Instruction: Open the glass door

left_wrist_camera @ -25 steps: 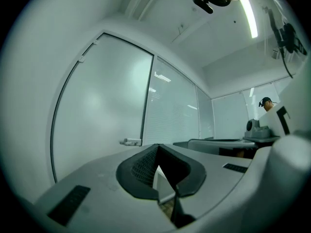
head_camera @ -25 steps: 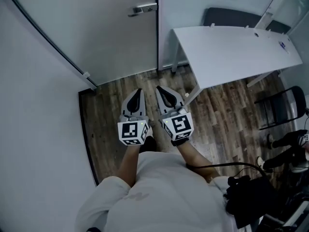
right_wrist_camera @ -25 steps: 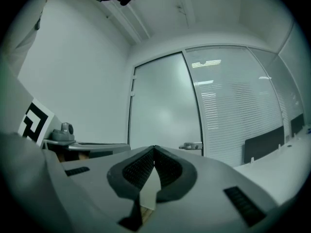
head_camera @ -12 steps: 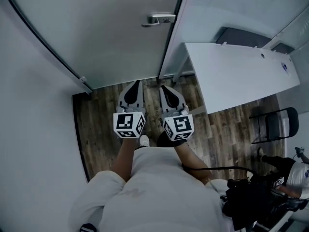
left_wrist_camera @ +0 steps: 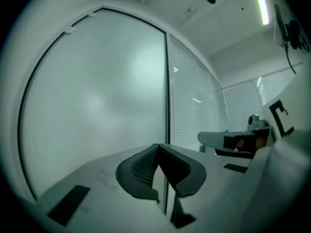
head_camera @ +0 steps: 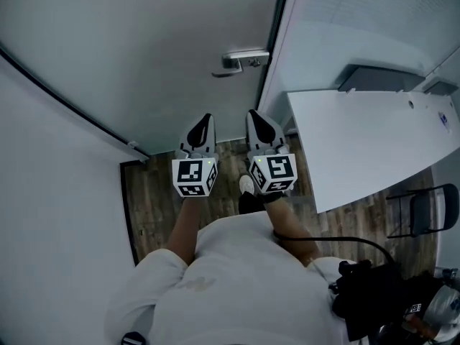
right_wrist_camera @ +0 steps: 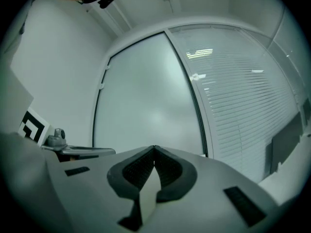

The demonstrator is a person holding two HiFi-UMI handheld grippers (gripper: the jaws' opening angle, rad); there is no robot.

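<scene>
Two tongs are in view, held side by side in front of the person's torso and pointing at the glass door (head_camera: pixel 144 49).

Left tongs (head_camera: pixel 204 123): closed. In the left gripper view the dark ribbed pads meet at the tip (left_wrist_camera: pixel 158 147), with nothing between them. Right tongs (head_camera: pixel 257 121): closed as well. The right gripper view shows the pads touching at the tip (right_wrist_camera: pixel 154 149), and they hold nothing.

The door is a frosted pane that fills the upper left of the head view. It also fills the left gripper view (left_wrist_camera: pixel 97 96) and the centre of the right gripper view (right_wrist_camera: pixel 146 101). It stands shut against a dark vertical frame edge (head_camera: pixel 277 42).

We see the metal lever handle (head_camera: pixel 241 60) near the door's right edge. It lies beyond the tongs' tips, closer to the right pair and clearly apart from both. Neither pair touches the door.

To the right of the door, a glass partition with horizontal blinds (right_wrist_camera: pixel 243 91) continues the wall. A white tabletop (head_camera: pixel 374 142) stands to the person's right, with a dark chair (head_camera: pixel 431 210) past it. The floor (head_camera: pixel 154 200) is dark wood plank.
</scene>
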